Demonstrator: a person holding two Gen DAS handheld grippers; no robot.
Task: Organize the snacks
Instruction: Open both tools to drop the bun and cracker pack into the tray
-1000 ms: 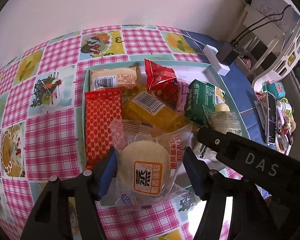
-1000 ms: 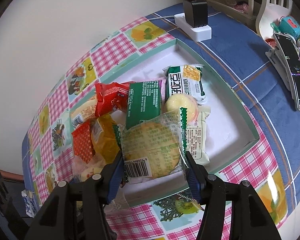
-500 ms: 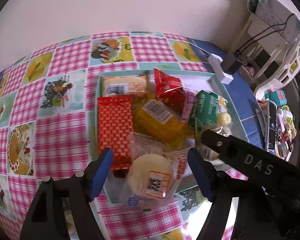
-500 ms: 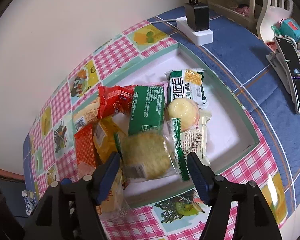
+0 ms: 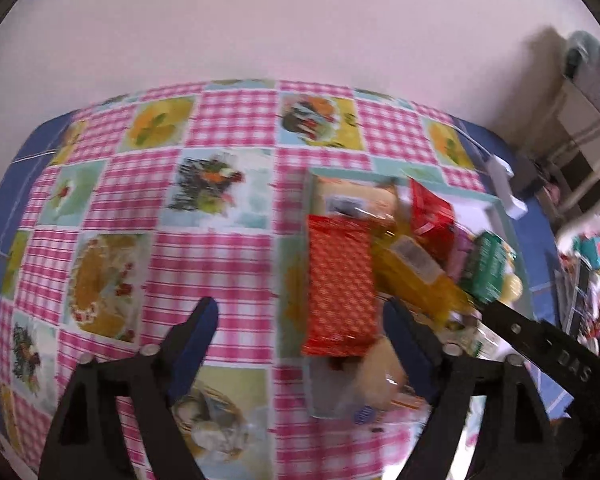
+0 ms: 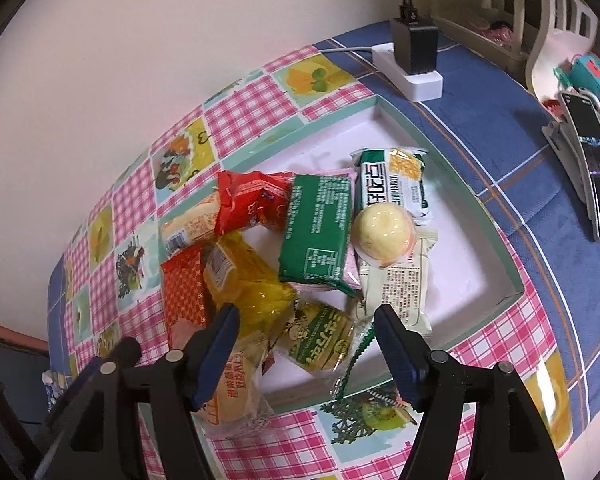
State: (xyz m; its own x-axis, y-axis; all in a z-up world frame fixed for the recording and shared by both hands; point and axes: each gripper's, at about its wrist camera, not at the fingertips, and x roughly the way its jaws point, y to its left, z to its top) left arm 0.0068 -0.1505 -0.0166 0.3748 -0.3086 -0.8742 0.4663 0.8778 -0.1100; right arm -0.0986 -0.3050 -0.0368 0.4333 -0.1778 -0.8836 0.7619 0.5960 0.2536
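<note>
Nearest the right wrist camera, the right tool [image 6: 304,324] hangs with its jaws apart and pressing on nothing; below the gap lies a green-and-yellow cake packet [image 6: 320,340], and just left of it a pale bun packet [image 6: 236,380] rests over the near rim of the tray [image 6: 496,236]. Nearest the left wrist camera, the left tool [image 5: 300,324] has its jaws spreading wider, with only the checked tablecloth [image 5: 228,120] showing between them; its right finger sits over the tray's near left corner, close to a blurred clear packet [image 5: 364,384]. Farther in, the tray holds the snacks heaped toward its left side: a red patterned packet [image 6: 184,292], a yellow packet [image 6: 252,284], a green packet [image 6: 320,232] and a round yellow cake [image 6: 384,236] lying on a white packet [image 6: 404,288]. Behind these sit a crumpled red bag [image 6: 252,204], a cream packet [image 6: 188,224] and a green-and-white packet [image 6: 396,184]. Beyond the tray, on the blue tabletop cover, a white power strip [image 6: 408,72] carries a black charger [image 6: 414,46], and a phone [image 6: 596,168] stands at the right.
</note>
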